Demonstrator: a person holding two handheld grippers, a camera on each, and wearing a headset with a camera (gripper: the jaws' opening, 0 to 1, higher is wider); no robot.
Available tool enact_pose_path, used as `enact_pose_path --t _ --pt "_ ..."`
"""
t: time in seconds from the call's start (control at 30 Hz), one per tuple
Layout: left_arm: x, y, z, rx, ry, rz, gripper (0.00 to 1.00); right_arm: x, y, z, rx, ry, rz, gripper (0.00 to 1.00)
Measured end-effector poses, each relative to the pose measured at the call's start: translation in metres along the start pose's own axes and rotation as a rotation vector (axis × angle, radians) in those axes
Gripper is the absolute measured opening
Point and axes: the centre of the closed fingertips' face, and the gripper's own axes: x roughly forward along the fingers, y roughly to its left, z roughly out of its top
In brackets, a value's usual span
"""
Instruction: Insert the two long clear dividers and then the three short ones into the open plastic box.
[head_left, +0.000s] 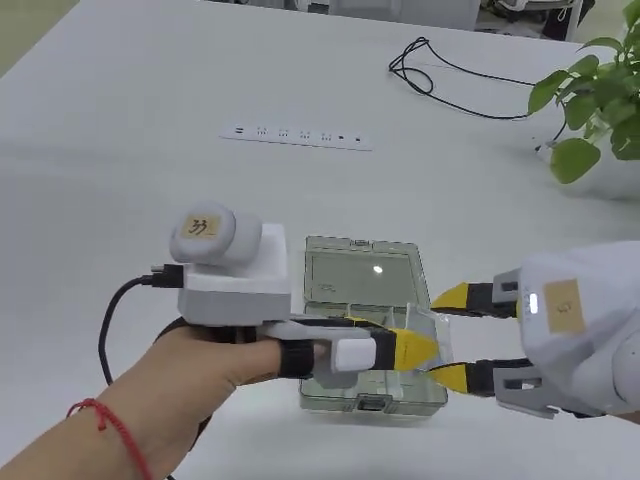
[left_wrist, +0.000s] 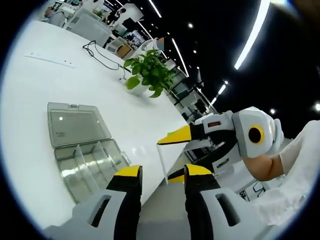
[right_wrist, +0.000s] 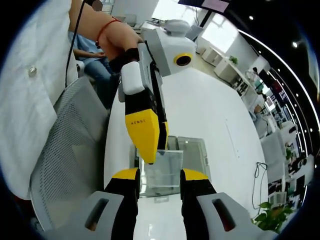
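Note:
The open clear plastic box (head_left: 330, 392) lies on the white table, its lid (head_left: 362, 274) folded flat behind it. Clear dividers (left_wrist: 85, 161) stand inside the box. My right gripper (head_left: 457, 335) comes in from the right and is shut on a small clear divider (right_wrist: 164, 170), held across its width just above the box. My left gripper (head_left: 405, 340) reaches in from the left. It stands open, with the thin edge of the divider (left_wrist: 163, 159) between its jaws, and one of its yellow fingertips (right_wrist: 149, 140) lies against the divider's upper corner.
A white power strip (head_left: 295, 135) lies further back on the table. A black cable (head_left: 440, 80) loops at the far right, next to a potted plant (head_left: 600, 100). A grey mesh chair (right_wrist: 65, 150) stands off the near table edge.

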Motion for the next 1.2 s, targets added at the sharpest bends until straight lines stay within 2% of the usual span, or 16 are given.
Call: enact_pose_path --t 0.23,0.4,0.7,1.0,1.2 --pt "0.004 -0.003 -0.003 -0.023 0.013 -0.026 0.19 -0.003 0.001 0.005 -0.009 -0.007 0.0 0.33" --pt "0.005 -0.006 -0.006 -0.037 0.022 -0.045 0.06 -0.006 0.001 0.01 -0.018 -0.013 -0.001 0.33" --pt "0.005 -0.007 -0.006 -0.043 0.028 -0.054 0.0 -0.006 0.004 0.013 -0.048 -0.003 0.007 0.33" --pt "0.005 -0.008 -0.011 -0.049 0.042 -0.064 0.0 -0.004 0.007 0.013 -0.064 0.006 0.019 0.33" --pt "0.003 -0.007 -0.009 -0.063 0.027 -0.063 0.0 -0.004 0.005 0.014 -0.067 0.003 0.013 0.33"
